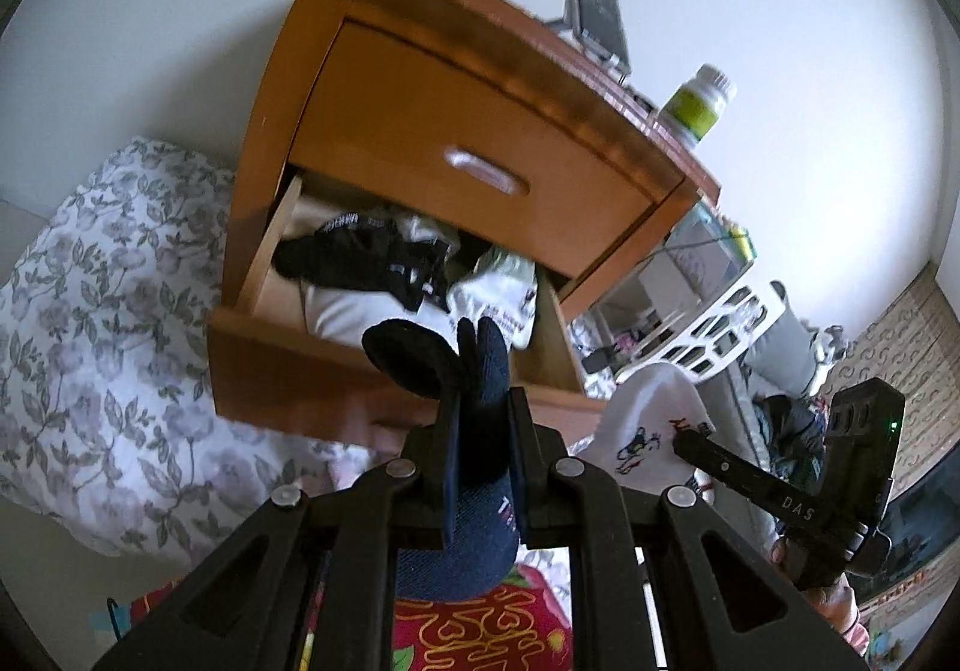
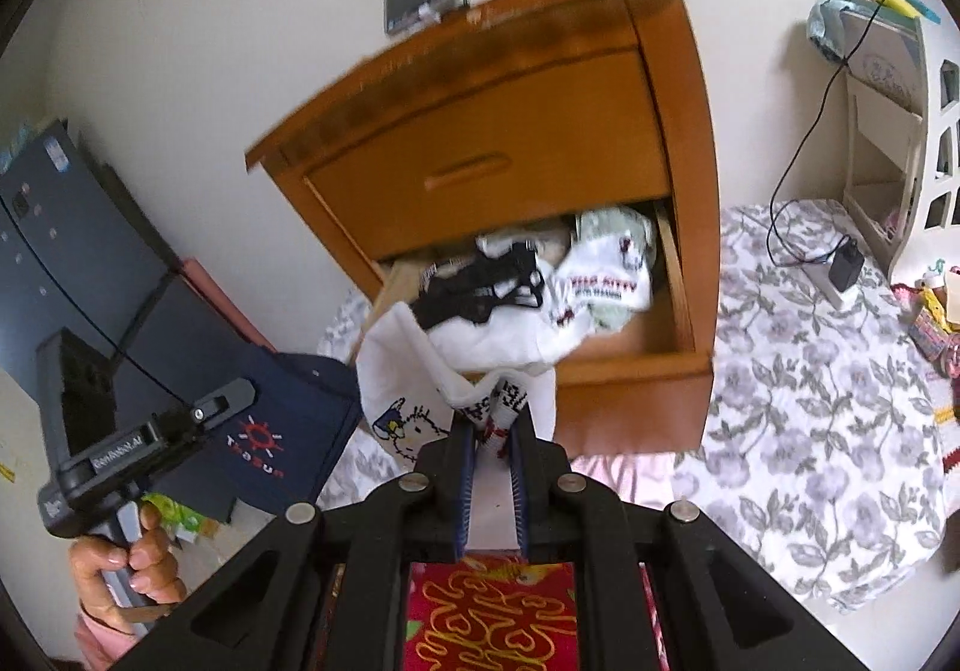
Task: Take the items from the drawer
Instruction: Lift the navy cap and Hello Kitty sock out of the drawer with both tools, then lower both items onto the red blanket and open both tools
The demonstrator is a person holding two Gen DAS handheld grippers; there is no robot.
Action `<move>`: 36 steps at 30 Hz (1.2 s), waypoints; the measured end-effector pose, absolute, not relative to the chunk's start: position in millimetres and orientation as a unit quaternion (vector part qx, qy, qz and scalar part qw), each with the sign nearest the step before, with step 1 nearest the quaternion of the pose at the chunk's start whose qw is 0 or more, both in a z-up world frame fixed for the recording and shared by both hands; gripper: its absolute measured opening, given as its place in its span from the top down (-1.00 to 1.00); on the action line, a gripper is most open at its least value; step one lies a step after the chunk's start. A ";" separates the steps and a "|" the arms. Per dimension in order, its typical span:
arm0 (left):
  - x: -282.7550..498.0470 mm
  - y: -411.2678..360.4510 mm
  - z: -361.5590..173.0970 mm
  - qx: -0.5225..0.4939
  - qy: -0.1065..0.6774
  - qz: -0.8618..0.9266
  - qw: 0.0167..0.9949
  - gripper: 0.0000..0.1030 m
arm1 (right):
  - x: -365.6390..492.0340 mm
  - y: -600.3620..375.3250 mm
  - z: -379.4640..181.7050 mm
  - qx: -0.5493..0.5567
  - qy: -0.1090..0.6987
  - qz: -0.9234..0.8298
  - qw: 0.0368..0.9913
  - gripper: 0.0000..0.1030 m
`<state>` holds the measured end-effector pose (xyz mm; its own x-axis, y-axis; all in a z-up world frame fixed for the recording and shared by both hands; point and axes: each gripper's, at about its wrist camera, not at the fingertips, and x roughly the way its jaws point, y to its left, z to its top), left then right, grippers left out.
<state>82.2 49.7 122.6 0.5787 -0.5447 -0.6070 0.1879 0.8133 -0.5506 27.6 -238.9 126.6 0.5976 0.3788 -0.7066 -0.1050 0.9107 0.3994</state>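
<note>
Here, the open lower drawer (image 1: 384,365) of the orange-brown wooden nightstand (image 1: 420,131) stands pulled out in front of me, heaped with jumbled socks: a black pair with white lettering (image 1: 360,263) lies on top toward one side, and a white sock with dark red print (image 2: 606,287) sits beside it on pale folded cloth. The upper drawer (image 2: 480,167) is closed.

My left claw (image 1: 480,407) is pressed together on a dark navy knitted sock (image 1: 480,431), which rises between the pads and folds over above them, in front of the drawer's front panel. My right claw (image 2: 495,431) pinches a white sock with a cartoon cat print (image 2: 408,401) by its patterned cuff, the body of it hanging out to the side, just before the drawer front. In the right wrist view the navy sock shows a red sun emblem, and a hand (image 2: 129,563) grips the left claw's handle.

On the nightstand's top stand a white bottle with a green label (image 1: 699,104) and a small dark framed item (image 1: 597,11). A grey-floral white bedspread (image 2: 810,401) lies beside the nightstand, and a red mat with yellow looping pattern (image 2: 492,617) lies below my claws.
</note>
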 end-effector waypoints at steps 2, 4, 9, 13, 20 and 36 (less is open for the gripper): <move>81.9 46.7 116.1 -0.213 0.416 -0.210 0.859 0.72 | 26.3 -234.8 117.7 0.157 0.436 0.139 0.875 0.77; 82.1 43.3 108.4 -0.206 0.427 -0.207 0.856 0.72 | 25.9 -229.6 106.1 0.148 0.447 0.134 0.872 0.77; 86.9 32.5 84.4 -0.195 0.461 -0.206 0.841 0.72 | 30.6 -222.8 73.1 0.139 0.483 0.121 0.856 0.77; 92.0 27.2 68.0 -0.188 0.484 -0.203 0.830 0.72 | 35.6 -221.0 50.5 0.138 0.509 0.114 0.842 0.77; 102.7 16.8 35.6 -0.175 0.521 -0.193 0.813 0.72 | 49.6 -220.0 18.0 0.132 0.546 0.096 0.822 0.75; 130.9 9.3 -18.6 -0.159 0.579 -0.163 0.783 0.72 | 79.6 -218.7 -31.8 0.119 0.601 0.066 0.787 0.69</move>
